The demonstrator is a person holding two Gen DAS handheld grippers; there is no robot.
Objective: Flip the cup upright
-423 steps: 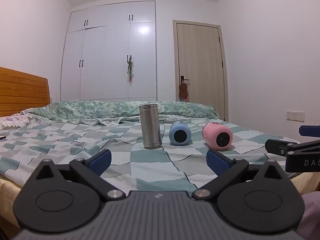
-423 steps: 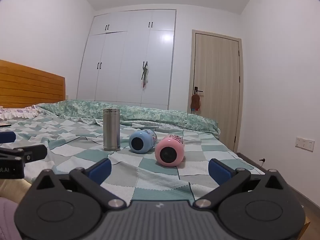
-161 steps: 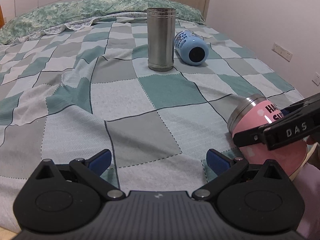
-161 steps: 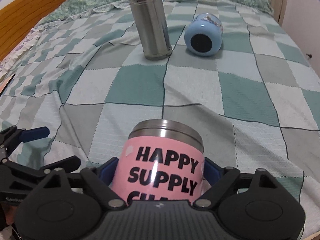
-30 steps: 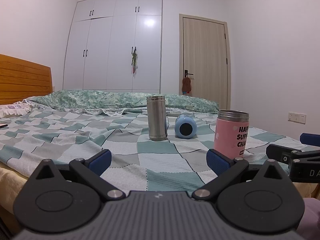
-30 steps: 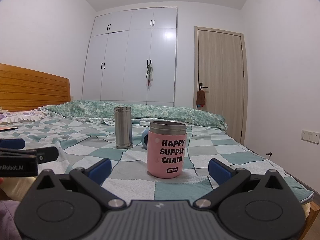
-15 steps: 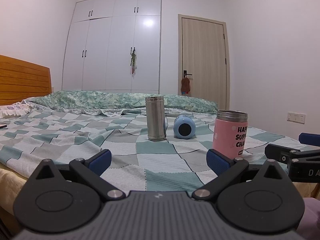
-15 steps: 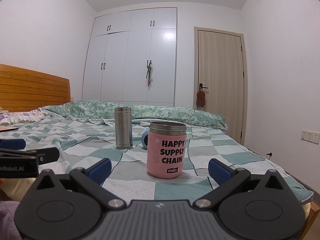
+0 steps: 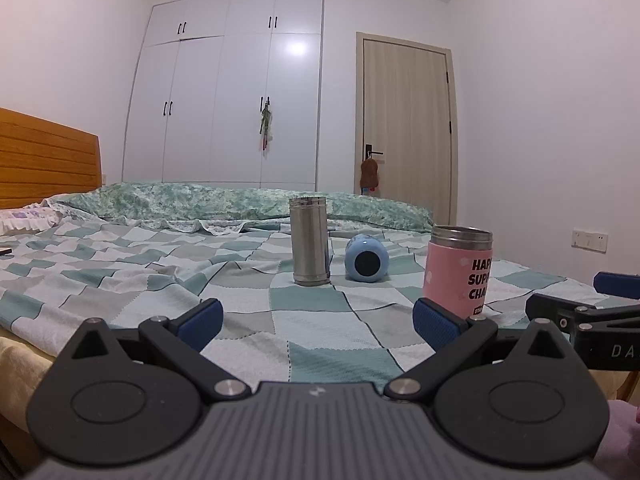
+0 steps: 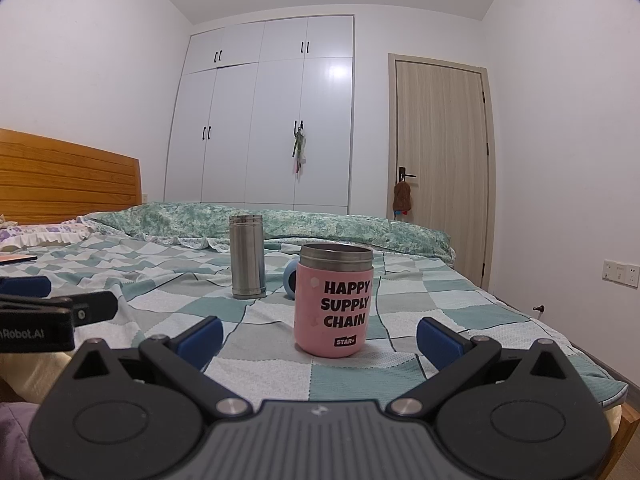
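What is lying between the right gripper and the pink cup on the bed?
Nothing but bare checkered bedspread. In the right wrist view, the open right gripper faces the upright pink cup, with no object in between.

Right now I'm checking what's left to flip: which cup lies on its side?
The blue cup, its round end facing the cameras; the pink cup and steel cup stand upright.

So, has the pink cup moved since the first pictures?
Yes. The pink cup now stands upright nearer the bed's front edge, well forward of the steel cup.
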